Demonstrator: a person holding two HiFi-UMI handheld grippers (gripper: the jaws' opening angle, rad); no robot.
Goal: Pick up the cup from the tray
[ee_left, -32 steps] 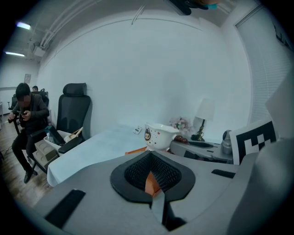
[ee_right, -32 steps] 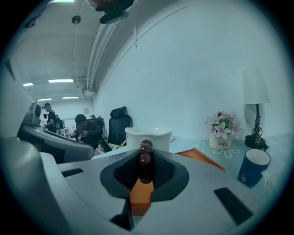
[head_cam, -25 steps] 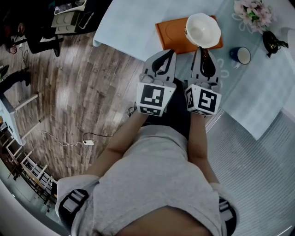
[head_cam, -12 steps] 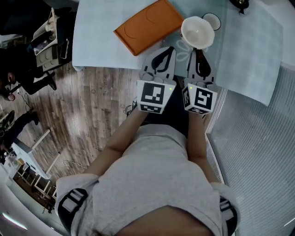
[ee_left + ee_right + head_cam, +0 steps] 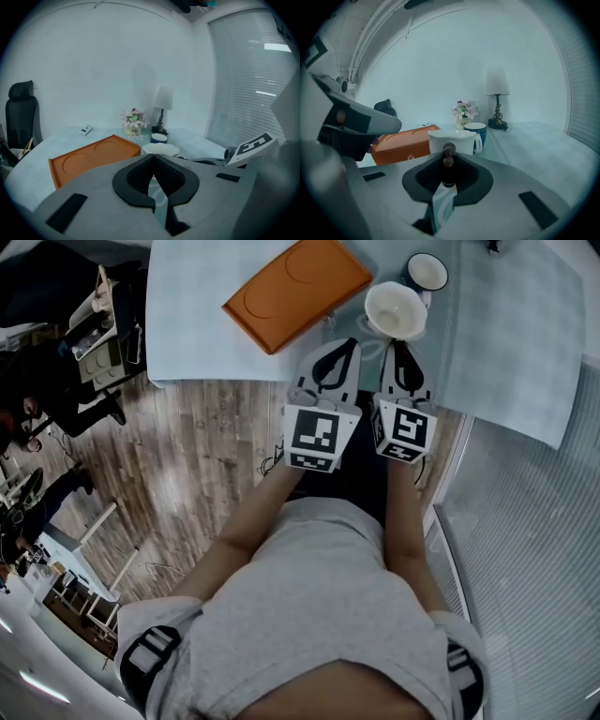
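Note:
A white cup (image 5: 395, 307) with a dark brown handle is off the orange tray (image 5: 295, 287), to its right, over the pale tablecloth. My right gripper (image 5: 401, 341) is shut on that handle; in the right gripper view the handle stands between the pads, with the cup (image 5: 451, 138) just beyond my right gripper (image 5: 449, 157). The cup's base is hidden, so I cannot tell whether it rests on the table. My left gripper (image 5: 349, 343) is beside the right one, shut and empty. In the left gripper view my left gripper (image 5: 153, 159) points past the tray (image 5: 93, 157) and the cup (image 5: 161, 149).
A blue mug (image 5: 427, 273) stands right behind the cup. Further back are a pot of flowers (image 5: 133, 121), a small lamp (image 5: 163, 105) and a remote (image 5: 85, 130). The table's front edge (image 5: 234, 381) meets wooden floor. A black chair (image 5: 18, 112) is at the left.
The cup, held by my right gripper, has moved from above the tray's right corner to the cloth beside the blue mug. My left gripper moved along with it.

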